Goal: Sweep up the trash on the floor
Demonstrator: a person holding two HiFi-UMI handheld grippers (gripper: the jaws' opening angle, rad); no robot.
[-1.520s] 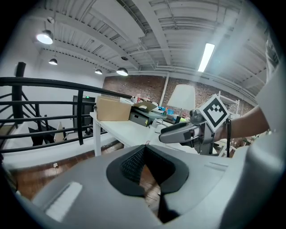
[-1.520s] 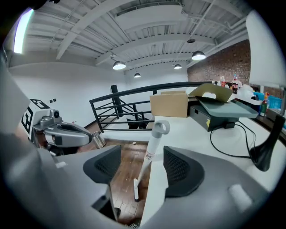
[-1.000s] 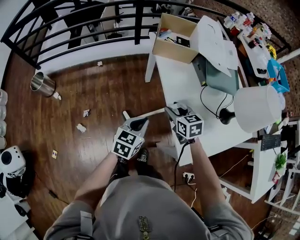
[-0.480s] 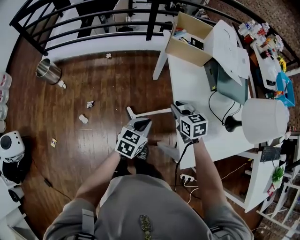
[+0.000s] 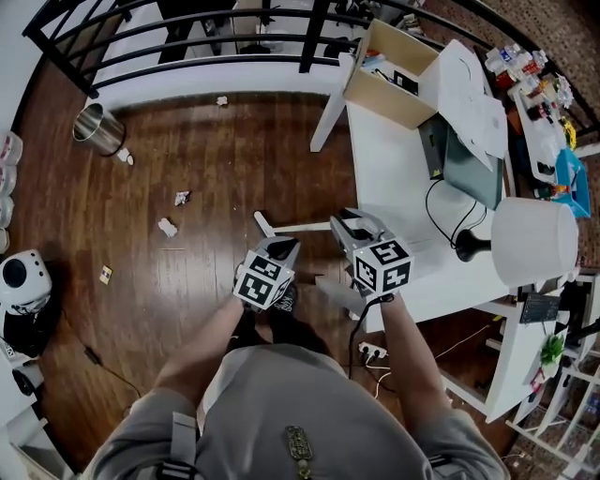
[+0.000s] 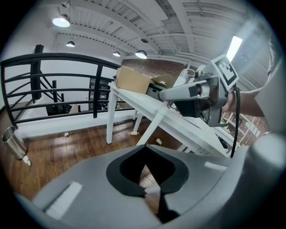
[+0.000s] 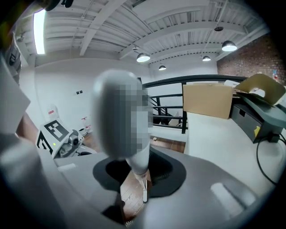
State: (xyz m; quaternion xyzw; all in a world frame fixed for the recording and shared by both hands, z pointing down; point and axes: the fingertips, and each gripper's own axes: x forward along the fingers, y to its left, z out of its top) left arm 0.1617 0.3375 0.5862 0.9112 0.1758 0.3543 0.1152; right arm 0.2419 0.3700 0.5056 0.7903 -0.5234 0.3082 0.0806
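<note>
My right gripper (image 5: pixel 343 226) hangs just off the white table's left edge, its jaws closing on a long white handle (image 5: pixel 295 225) that slants left toward the floor. The handle's thick grey upper part (image 7: pixel 134 156) sits pinched between the jaws. My left gripper (image 5: pixel 282 249) is shut and holds nothing, low over the wooden floor beside the handle (image 6: pixel 156 120). Crumpled paper scraps (image 5: pixel 168 227) (image 5: pixel 182 198) lie on the floor to the left. More scraps lie by the bin (image 5: pixel 125 157) and the railing (image 5: pixel 222 100).
A steel bin (image 5: pixel 98 128) stands at the far left by the black railing (image 5: pixel 187 28). The white table (image 5: pixel 403 187) carries a cardboard box (image 5: pixel 389 75), a printer and a lamp (image 5: pixel 539 239). A power strip (image 5: pixel 373 350) and cables lie under the table.
The right gripper has shifted left, off the table's edge, with the white handle in its jaws. The left gripper has sunk a little toward the floor.
</note>
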